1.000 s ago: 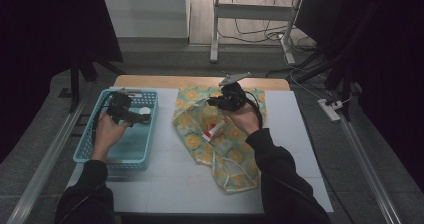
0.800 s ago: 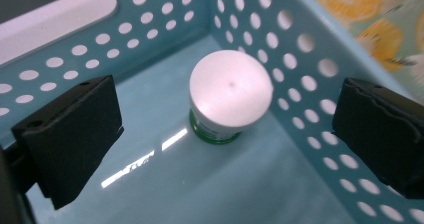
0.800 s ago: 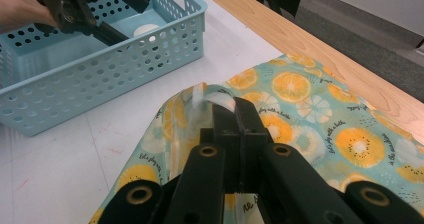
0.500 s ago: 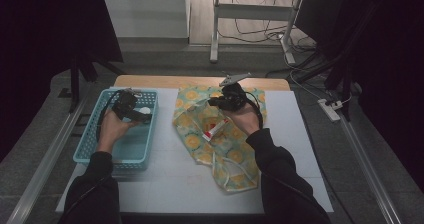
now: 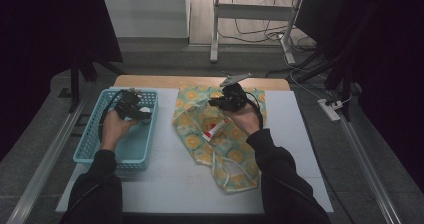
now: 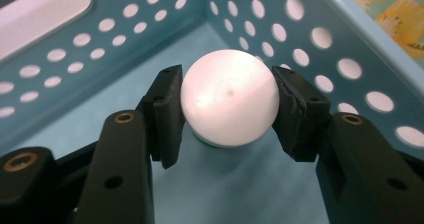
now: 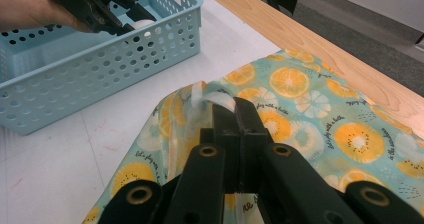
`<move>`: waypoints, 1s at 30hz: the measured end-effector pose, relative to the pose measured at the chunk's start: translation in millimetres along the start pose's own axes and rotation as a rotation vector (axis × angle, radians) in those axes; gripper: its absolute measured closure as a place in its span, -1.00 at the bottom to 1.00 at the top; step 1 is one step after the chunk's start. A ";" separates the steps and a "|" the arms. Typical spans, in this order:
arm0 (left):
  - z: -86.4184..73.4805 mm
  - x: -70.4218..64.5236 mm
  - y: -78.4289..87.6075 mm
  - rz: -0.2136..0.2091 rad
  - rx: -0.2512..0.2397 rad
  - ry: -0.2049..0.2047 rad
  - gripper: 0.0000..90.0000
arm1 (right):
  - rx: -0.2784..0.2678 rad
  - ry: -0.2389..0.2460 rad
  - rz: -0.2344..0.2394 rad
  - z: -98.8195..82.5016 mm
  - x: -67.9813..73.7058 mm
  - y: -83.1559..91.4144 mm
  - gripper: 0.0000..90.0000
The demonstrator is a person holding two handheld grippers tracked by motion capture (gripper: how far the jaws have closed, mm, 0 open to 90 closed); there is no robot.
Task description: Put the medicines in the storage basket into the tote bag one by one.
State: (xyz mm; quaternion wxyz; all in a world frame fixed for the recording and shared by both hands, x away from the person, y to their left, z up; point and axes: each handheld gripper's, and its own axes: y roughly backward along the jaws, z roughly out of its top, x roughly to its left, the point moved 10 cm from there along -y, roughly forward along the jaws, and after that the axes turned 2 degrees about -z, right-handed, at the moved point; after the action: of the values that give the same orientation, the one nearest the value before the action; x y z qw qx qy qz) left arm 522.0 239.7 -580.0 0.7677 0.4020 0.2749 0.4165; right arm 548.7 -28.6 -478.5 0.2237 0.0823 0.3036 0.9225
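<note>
Fingers [image 6: 165, 119] of the left gripper [image 6: 227, 114], just closing, clasp a white ball [image 6: 229, 98] in the blue basket [image 5: 95, 144]; right gripper [image 7: 234, 115] (forearm stretched forward) pinches the fruit-print bag's strap [image 7: 215, 98].

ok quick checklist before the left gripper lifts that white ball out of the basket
1. Ball between the left gripper's pads: ok. The jaws have just been closing and a pad sits at each side of the ball.
2. Grip firm enough to lift: cannot tell; the pads look in contact, but not how hard they press.
3. Ball centred in the pads: ok, it sits midway between them.
4. Room above the basket: ok, nothing overhangs it in the high view.
5. Right gripper shut on the bag's white strap: ok.
6. Bag mouth open to take the ball: cannot tell.
</note>
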 end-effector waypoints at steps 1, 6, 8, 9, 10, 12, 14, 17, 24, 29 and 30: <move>-0.1 0.7 1.0 0.009 0.000 0.001 0.12 | 0.000 0.001 0.000 -0.1 0.2 -0.2 0.99; 2.0 0.8 10.9 0.004 -0.024 0.012 0.12 | 0.003 0.003 0.000 -0.5 0.1 -0.8 1.00; 3.5 0.3 15.9 0.003 -0.037 0.017 0.12 | 0.001 0.002 0.000 -0.4 -0.2 -0.6 1.00; 4.6 -0.5 18.4 0.000 -0.047 0.020 0.12 | 0.001 0.000 -0.001 -0.3 -0.3 -0.6 1.00; 5.1 -1.0 21.5 -0.002 -0.048 0.015 0.12 | 0.001 0.001 -0.001 -0.2 -0.5 -0.5 1.00; 7.4 -2.8 27.4 -0.003 -0.062 0.009 0.12 | 0.000 0.001 -0.001 -0.1 -0.7 -0.3 1.00; 10.3 -5.1 33.7 -0.006 -0.079 0.007 0.12 | -0.001 0.000 -0.001 0.0 -0.6 -0.2 1.00; 14.7 -10.4 43.6 -0.014 -0.099 -0.005 0.12 | -0.003 0.000 -0.001 0.2 -0.5 -0.2 1.00; 24.7 -29.0 65.8 -0.035 -0.133 -0.050 0.12 | -0.003 0.001 -0.003 0.7 -1.0 0.9 1.00; 31.9 -49.3 76.0 -0.069 -0.156 -0.093 0.12 | -0.004 0.001 -0.002 0.7 -1.0 0.3 1.00; 33.4 -54.6 76.8 -0.078 -0.159 -0.101 0.12 | -0.002 0.001 -0.002 0.4 -1.1 0.1 1.00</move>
State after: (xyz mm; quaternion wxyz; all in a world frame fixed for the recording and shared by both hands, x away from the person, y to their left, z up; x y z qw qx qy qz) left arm 487.7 205.1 -492.7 0.8256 0.3495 0.2174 0.3860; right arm 549.8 -28.9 -478.1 0.2249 0.0814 0.3026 0.9226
